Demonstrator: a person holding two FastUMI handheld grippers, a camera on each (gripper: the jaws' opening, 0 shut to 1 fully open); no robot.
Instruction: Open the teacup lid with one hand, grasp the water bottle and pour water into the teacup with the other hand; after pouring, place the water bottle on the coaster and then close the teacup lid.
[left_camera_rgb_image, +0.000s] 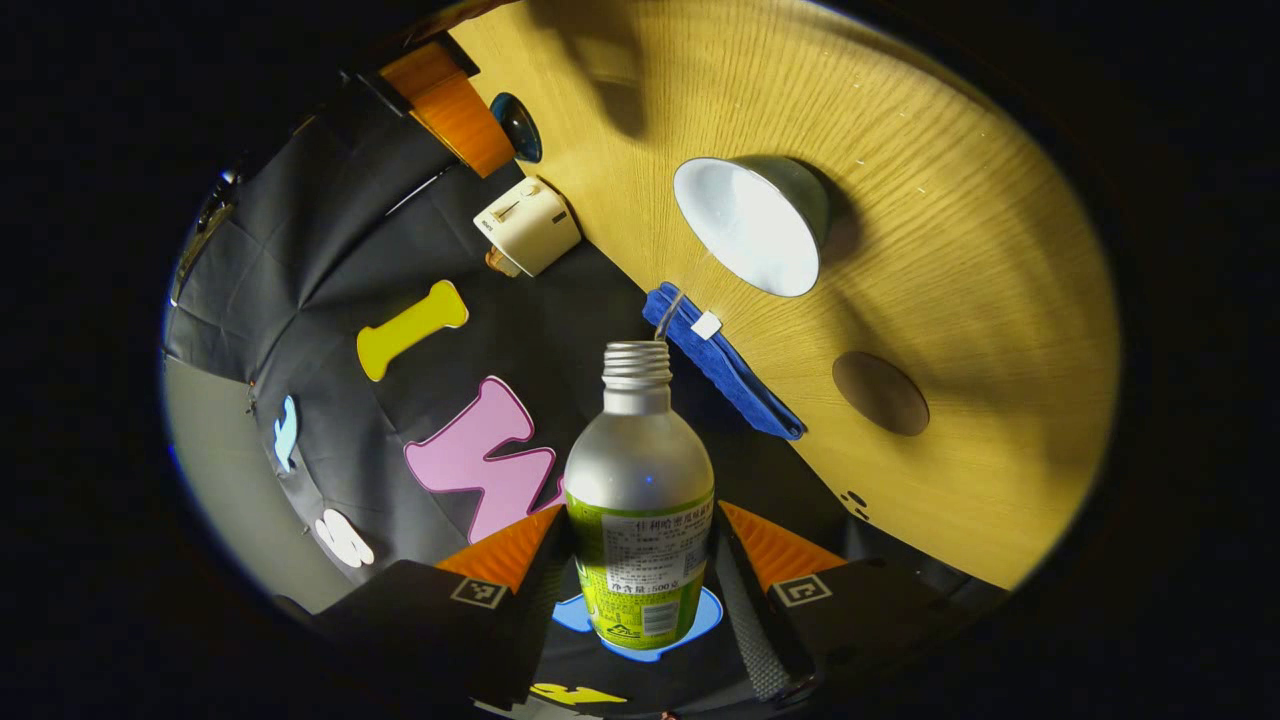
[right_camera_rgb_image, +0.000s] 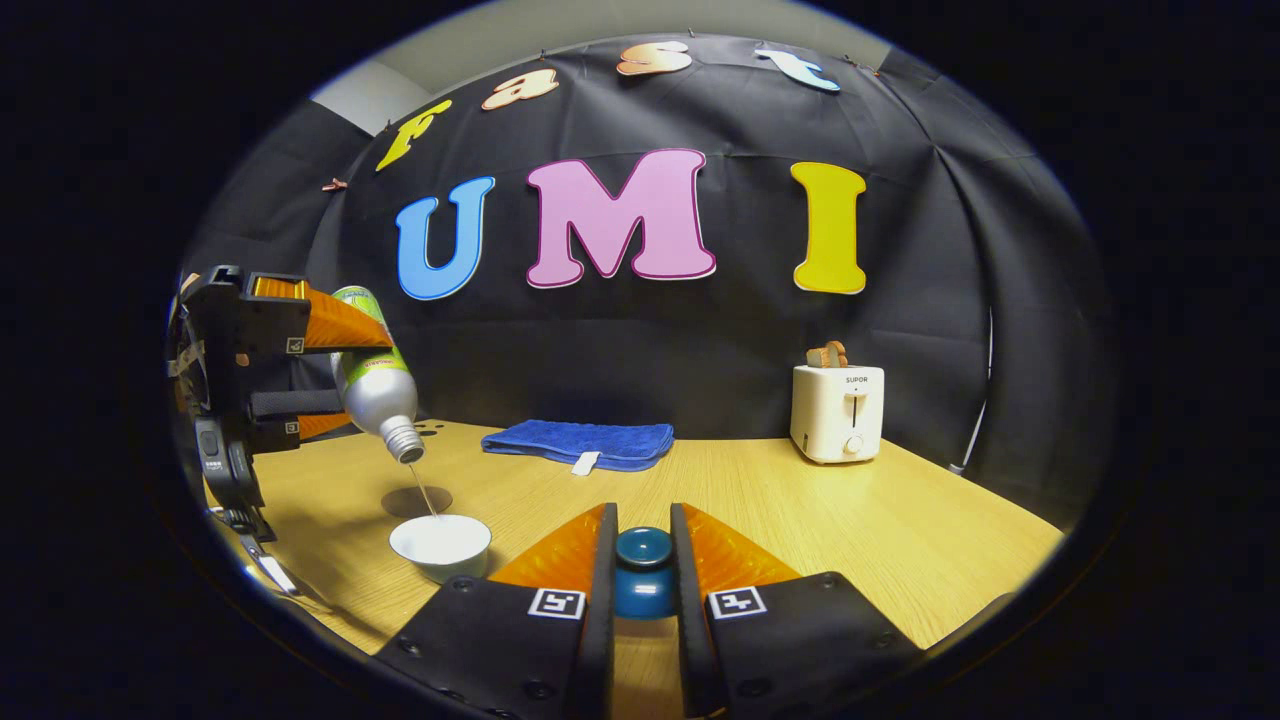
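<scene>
Lid (right_camera_rgb_image: 643, 560) off, pinched in right gripper (right_camera_rgb_image: 643, 580); left gripper (left_camera_rgb_image: 640, 590) clamps tilted bottle (left_camera_rgb_image: 640, 500), thin stream entering cup (right_camera_rgb_image: 440, 545) — coaster (right_camera_rgb_image: 416, 501) placement, re-lidding remain.

We see warm overhead light on the pale wood-grain tabletop (right_camera_rgb_image: 800, 500), with soft shadows beside the white teacup (left_camera_rgb_image: 750, 225) ahead of the jaws. Fisheye bending curves the edges; focus stays sharp, glare mild.
</scene>
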